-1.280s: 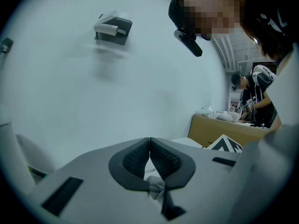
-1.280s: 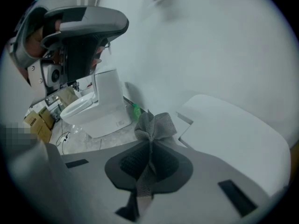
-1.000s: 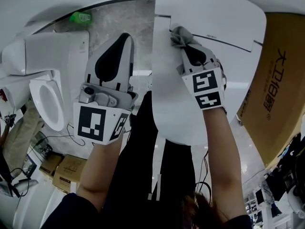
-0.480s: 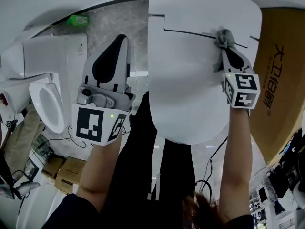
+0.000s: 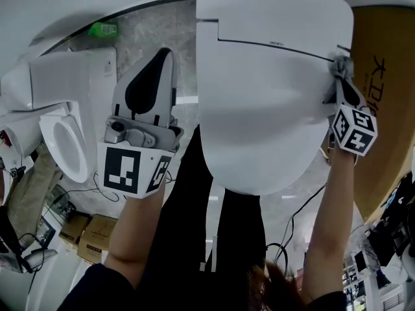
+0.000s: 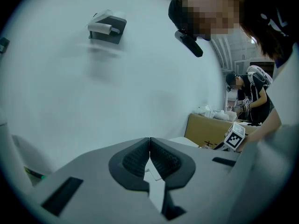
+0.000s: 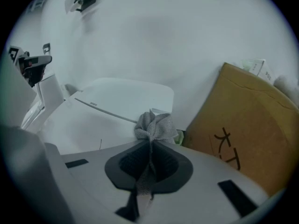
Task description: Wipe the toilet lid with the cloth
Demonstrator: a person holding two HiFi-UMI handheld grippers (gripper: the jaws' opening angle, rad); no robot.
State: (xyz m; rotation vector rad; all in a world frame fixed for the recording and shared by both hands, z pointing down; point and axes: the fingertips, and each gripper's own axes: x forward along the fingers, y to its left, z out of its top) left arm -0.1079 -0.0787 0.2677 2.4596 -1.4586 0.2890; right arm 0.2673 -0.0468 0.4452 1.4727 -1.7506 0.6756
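Cloth (image 7: pixel 154 125), grey and bunched, is pinched between the closed jaws of the right gripper (image 7: pixel 150 144). It sits at the right edge of the white toilet lid (image 5: pixel 272 109), just beside a brown cardboard box (image 5: pixel 382 109). Left gripper (image 6: pixel 149 146): jaws together with nothing between them, held apart from the lid, to its left.

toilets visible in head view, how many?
2. One at centre, its toilet lid closed; a second toilet at left, bowl showing. White shapes at the far left edge may be more.
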